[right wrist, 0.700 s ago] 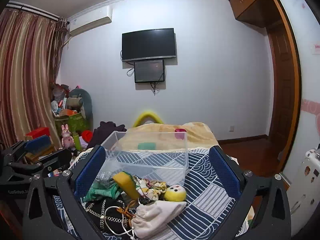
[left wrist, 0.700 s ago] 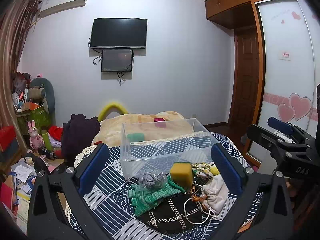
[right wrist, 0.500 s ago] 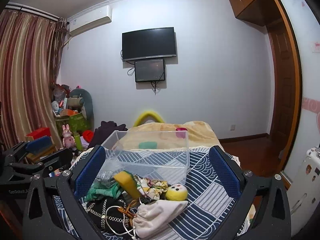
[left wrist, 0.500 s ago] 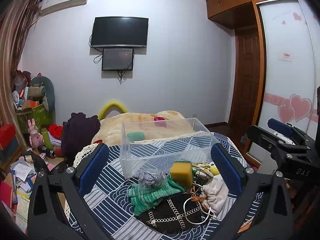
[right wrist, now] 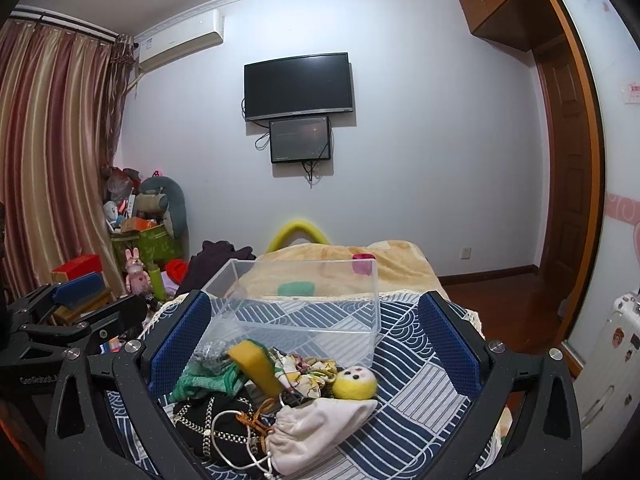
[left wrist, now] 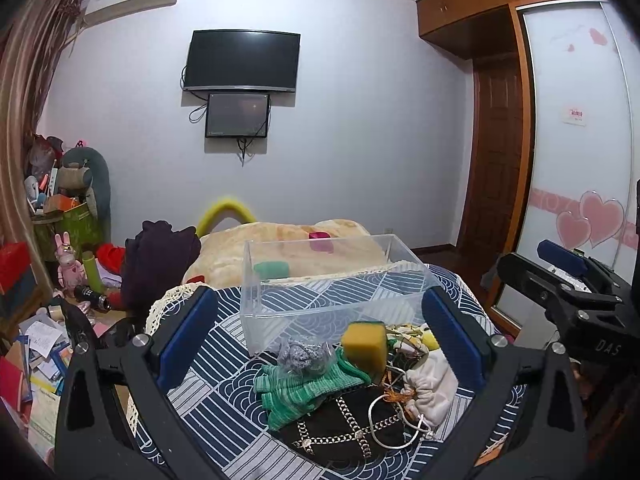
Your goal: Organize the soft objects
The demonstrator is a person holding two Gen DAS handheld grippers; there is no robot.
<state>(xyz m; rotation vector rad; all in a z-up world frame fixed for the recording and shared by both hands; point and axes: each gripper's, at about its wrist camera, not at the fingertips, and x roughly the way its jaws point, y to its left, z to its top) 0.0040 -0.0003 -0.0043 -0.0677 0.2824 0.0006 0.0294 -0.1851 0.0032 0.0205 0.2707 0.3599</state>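
Nothing shifted; both grippers, left gripper [left wrist: 318, 338] and right gripper [right wrist: 314, 340], spread, empty, before clear bin [left wrist: 332, 276]. Approach step; next pinch sponge [left wrist: 364, 344].

We see a wall-mounted television [right wrist: 299, 86] with a smaller screen [right wrist: 300, 139] directly below it, and an air conditioner [right wrist: 180, 40] high on the wall beside striped curtains [right wrist: 52, 152]. A pink rabbit toy [right wrist: 135, 272] stands near the corner clutter. We note a wooden door [left wrist: 494, 152] at right.
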